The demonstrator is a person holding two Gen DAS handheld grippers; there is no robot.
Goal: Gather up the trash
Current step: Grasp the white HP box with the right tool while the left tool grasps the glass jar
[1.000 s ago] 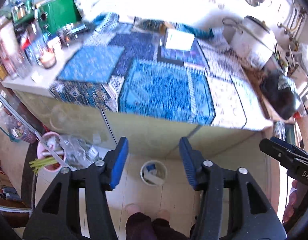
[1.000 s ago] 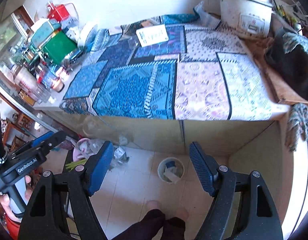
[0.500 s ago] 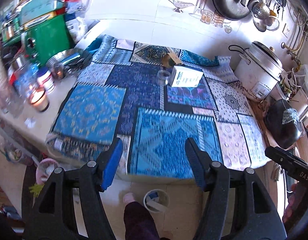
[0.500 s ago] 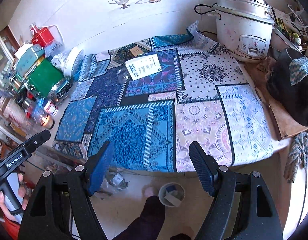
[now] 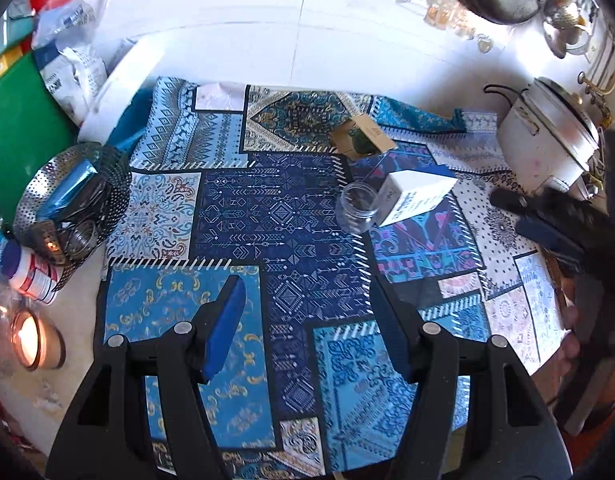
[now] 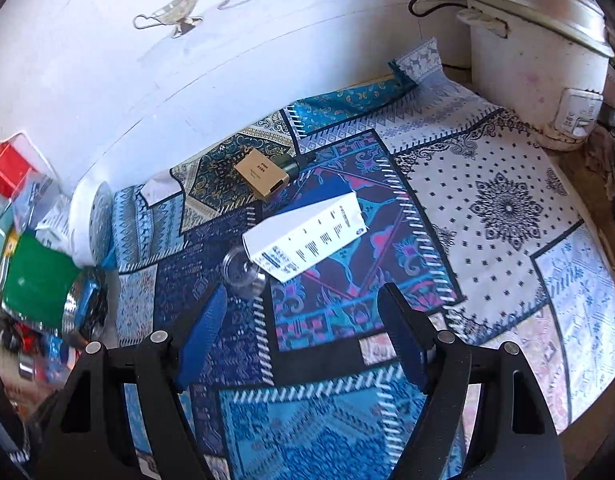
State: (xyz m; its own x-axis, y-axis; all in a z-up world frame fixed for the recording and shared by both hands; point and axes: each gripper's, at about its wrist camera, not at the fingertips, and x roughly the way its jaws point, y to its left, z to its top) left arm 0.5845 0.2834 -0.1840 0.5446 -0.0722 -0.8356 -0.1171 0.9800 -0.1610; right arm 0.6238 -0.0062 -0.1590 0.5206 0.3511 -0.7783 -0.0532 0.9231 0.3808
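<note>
Left wrist view: the left claw (image 5: 307, 320) now hangs over the patchwork cloth (image 5: 299, 240) on the counter, whereas a second ago it pointed down at the floor and the small bin under the counter; the bin is out of sight, so the work has likely turned from dropping off to fetching the next piece. Its jaws stand apart and hold nothing. The trash lies beyond the fingertips: a clear plastic cup (image 5: 357, 208) on its side, touching a white box (image 5: 417, 198) on the cup's right, and a brown box (image 5: 363, 140) behind the cup, nearer the wall. The right claw (image 5: 547, 220) enters from the right edge, just in front of the rice cooker (image 5: 547, 140); from this view its jaw state cannot be told. Right wrist view: the right claw (image 6: 303, 320) has likewise risen from floor to counter and is released, empty. The white box (image 6: 307, 240) sits just ahead of the open jaws, the clear plastic cup (image 6: 241, 270) touching the box's left end close to the left fingertip, the brown box (image 6: 261, 172) behind the white box, the rice cooker (image 6: 535, 60) well apart to its right.
</note>
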